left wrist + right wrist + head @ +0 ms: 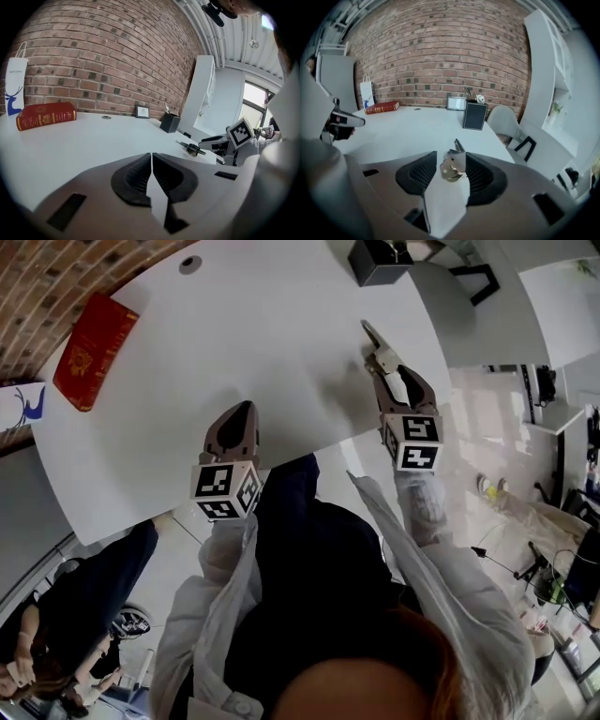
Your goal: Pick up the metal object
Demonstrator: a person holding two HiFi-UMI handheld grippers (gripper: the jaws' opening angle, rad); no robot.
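The metal object [452, 165], a small brass-and-steel piece with a thin bar at its far end, sits between the jaws of my right gripper [449, 160]. It lies against the right pad, with a sliver of table showing at the left pad, so the jaws stand open around it. In the head view it pokes out [371, 335] past the right gripper [380, 360] near the white table's [262, 334] right edge. The left gripper view shows it low on the tabletop [191, 148]. My left gripper [239, 418] [151, 159] is shut and empty over the table's near edge.
A red book [94, 351] [46, 116] lies at the far left, beside a white paper bag [14, 84]. A black box [380, 261] [475, 116] and a small picture frame [142, 111] stand at the back. A white chair [501, 119] stands off the right edge.
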